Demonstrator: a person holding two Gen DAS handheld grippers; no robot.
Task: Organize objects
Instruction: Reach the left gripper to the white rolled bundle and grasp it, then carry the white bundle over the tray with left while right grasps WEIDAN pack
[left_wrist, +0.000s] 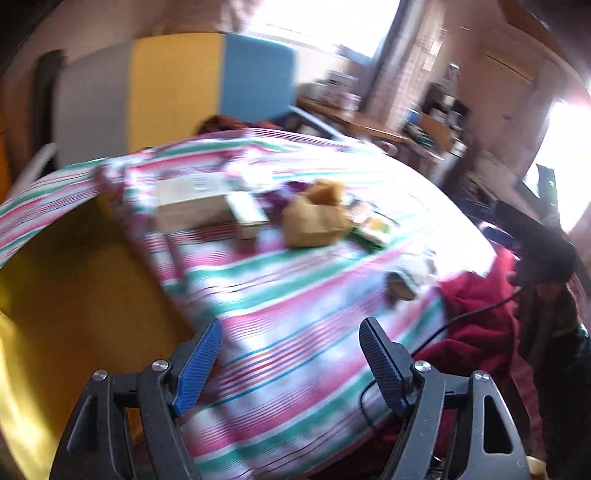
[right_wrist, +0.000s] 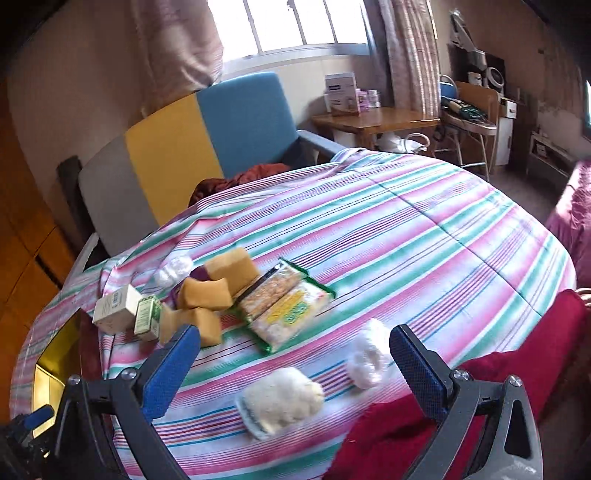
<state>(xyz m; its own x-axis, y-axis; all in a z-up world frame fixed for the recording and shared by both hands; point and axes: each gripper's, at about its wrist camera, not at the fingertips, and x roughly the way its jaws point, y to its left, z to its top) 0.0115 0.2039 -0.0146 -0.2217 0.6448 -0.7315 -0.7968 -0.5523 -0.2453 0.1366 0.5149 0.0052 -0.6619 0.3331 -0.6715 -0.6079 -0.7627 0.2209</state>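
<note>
Your right tool, wide open and empty, is nearest the fluffy white item, just ahead between its fingers; left tool likewise open, empty.

Ahead of the fingers, the left wrist view is smeared: the boxes and sponges lose their edges. Print on the snack packet is unreadable. The red blanket beside the right finger runs off the bottom edge.
</note>
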